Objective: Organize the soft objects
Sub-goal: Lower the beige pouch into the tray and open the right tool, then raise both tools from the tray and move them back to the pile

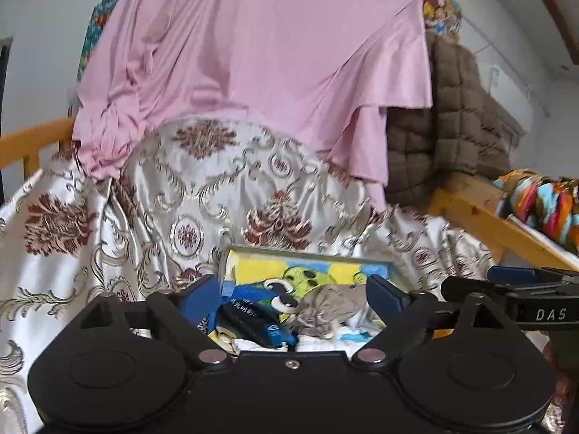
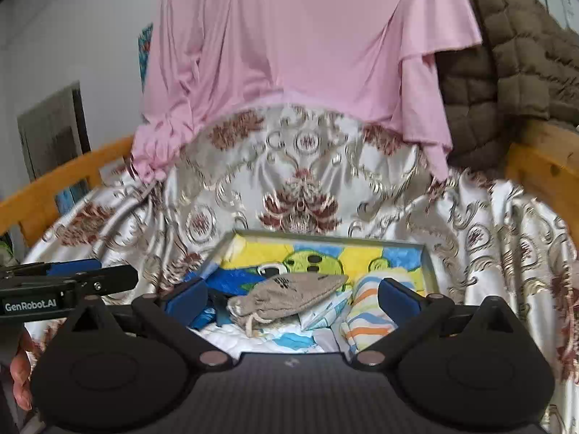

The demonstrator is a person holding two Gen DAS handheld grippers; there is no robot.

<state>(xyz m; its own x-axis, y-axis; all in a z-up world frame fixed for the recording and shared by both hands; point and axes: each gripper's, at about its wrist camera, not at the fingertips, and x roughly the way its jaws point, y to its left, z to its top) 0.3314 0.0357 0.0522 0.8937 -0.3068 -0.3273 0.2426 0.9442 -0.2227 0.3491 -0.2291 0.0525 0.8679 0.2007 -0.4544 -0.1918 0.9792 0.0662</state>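
Your left gripper (image 1: 293,294): its jaws are wide open and hold nothing.
Your right gripper (image 2: 293,296): its jaws are wide open too, and hold nothing.
Box (image 2: 429,264): a low box with a yellow, blue and green cartoon picture inside. It sits on the bed right in front of both jaws.
Gray knit pouch (image 2: 289,296): it lies in the box, in the gap between your right jaws, closer to the left finger. It is not touching either finger. From your left gripper, the pouch (image 1: 325,307) lies between the jaws, closer to the right finger.
Striped cloth (image 2: 369,311): rolled up, with orange, yellow and blue stripes. It lies in the box just beside your right gripper's right finger.
Blue things (image 1: 253,311): dark blue packs lie in the box by your left gripper's left finger. What they are is hard to tell.
Bed cover (image 2: 300,181): shiny white cloth with red flowers, all around the box.
Pink cloth (image 2: 307,43): hangs up high, beyond the box.
Brown quilted coat (image 2: 514,47): hangs to the right of the pink cloth.
The two grippers: side by side, each seen at the edge of the other's view.
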